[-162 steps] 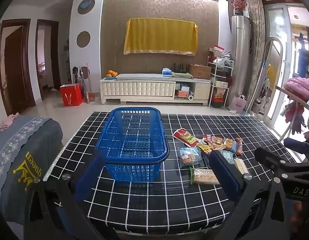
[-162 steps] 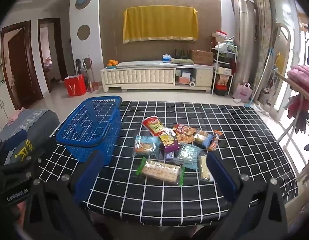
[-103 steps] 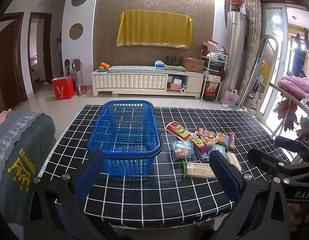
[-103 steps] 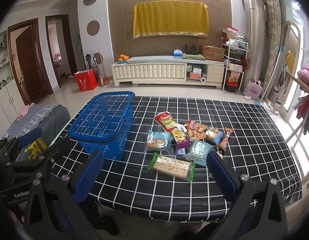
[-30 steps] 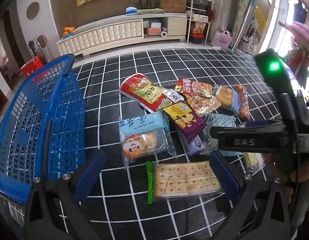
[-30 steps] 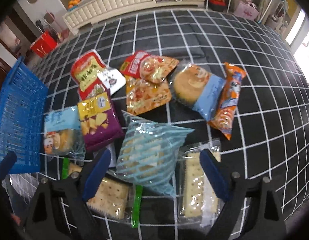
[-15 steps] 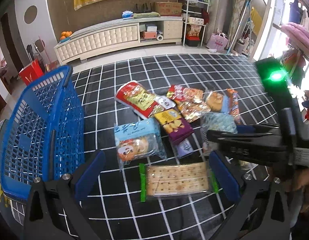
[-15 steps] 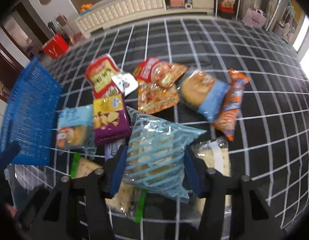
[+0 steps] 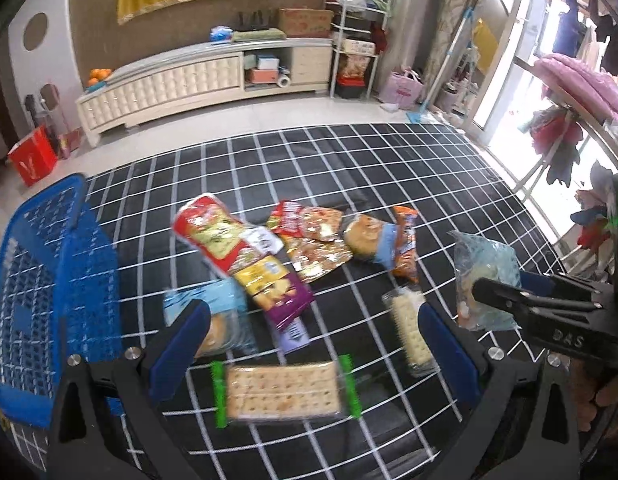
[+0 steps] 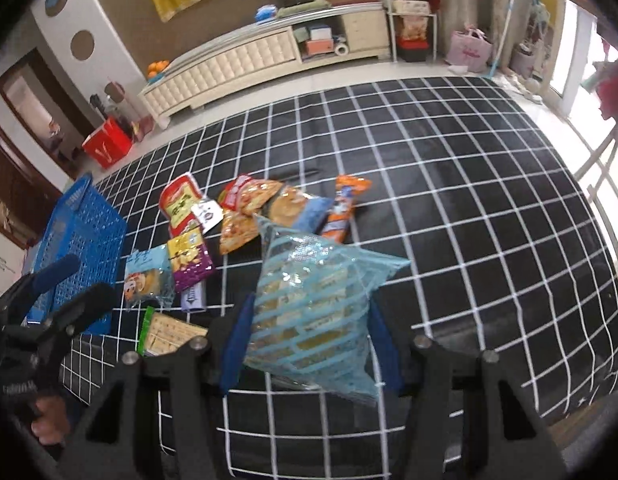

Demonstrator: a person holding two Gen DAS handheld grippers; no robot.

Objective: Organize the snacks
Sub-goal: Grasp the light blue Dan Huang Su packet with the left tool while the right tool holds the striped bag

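The right gripper (image 10: 309, 340) is clamping the blue-striped cracker bag (image 10: 313, 304) clear above the checked table (image 10: 489, 200), the left gripper (image 9: 309, 344) gaping empty, so the carry leftward into the blue basket (image 10: 83, 232) is probably pending.

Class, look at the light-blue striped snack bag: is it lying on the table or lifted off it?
Lifted. The light-blue striped bag is clamped between the right gripper fingers, above the checked table; the other snacks lie flat.
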